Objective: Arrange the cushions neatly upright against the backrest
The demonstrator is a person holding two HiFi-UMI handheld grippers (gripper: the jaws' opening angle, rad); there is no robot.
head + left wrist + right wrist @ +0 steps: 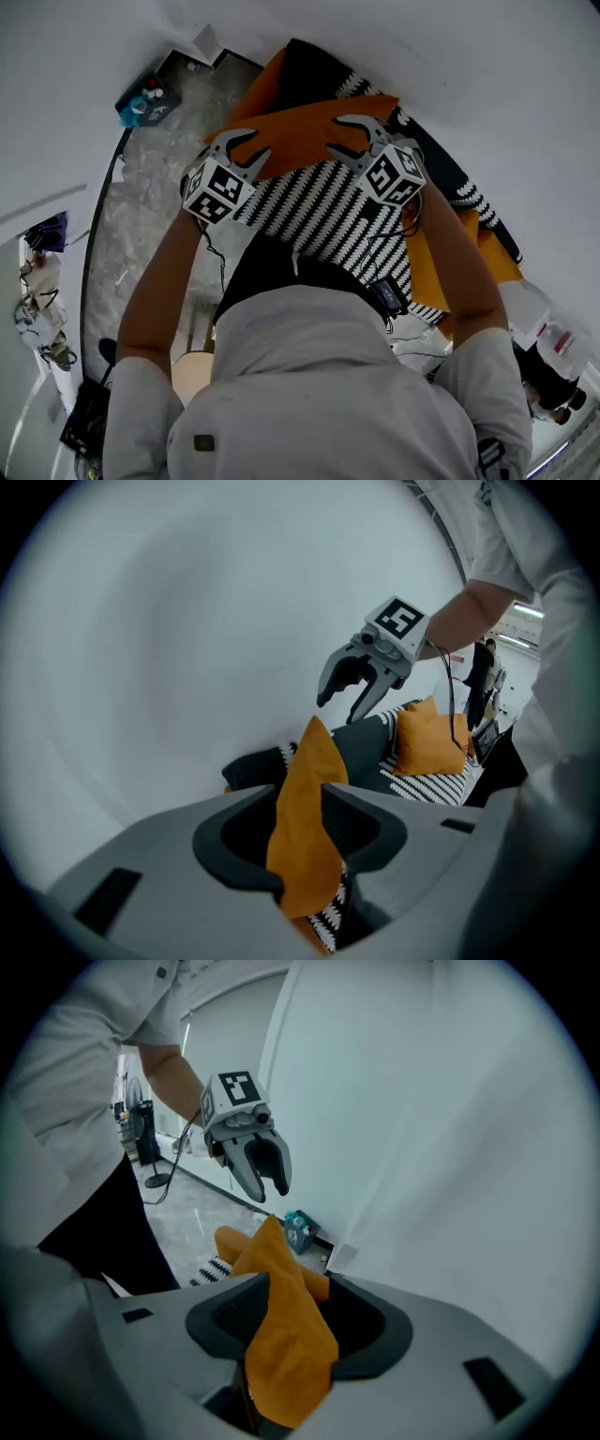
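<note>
Orange fabric is lying between both pairs of jaws. You are holding the left gripper (261,146) and the right gripper (333,134) at opposite ends of the orange cushion (309,127). Both sets of jaws are standing apart, with the cloth passing loosely through the gap rather than being pinched. Neither hand is sitting nearer to the work; the two are mirroring each other across the cushion's middle. The cushion's long axis is running side to side between your tools, and in both gripper views a corner is rising edge-on from the jaws. The cushion is resting over the black-and-white patterned cover (319,220) of the seat, directly ahead of you. Beyond it, away from your body, the dark backrest (364,738) is running along the white wall (187,649). On this evidence, the coming move is calling for a grip at both ends and a push away from you until the cushion is leaning upright on that backrest. Farther along the sofa, a second orange cushion (431,742) is standing upright.
</note>
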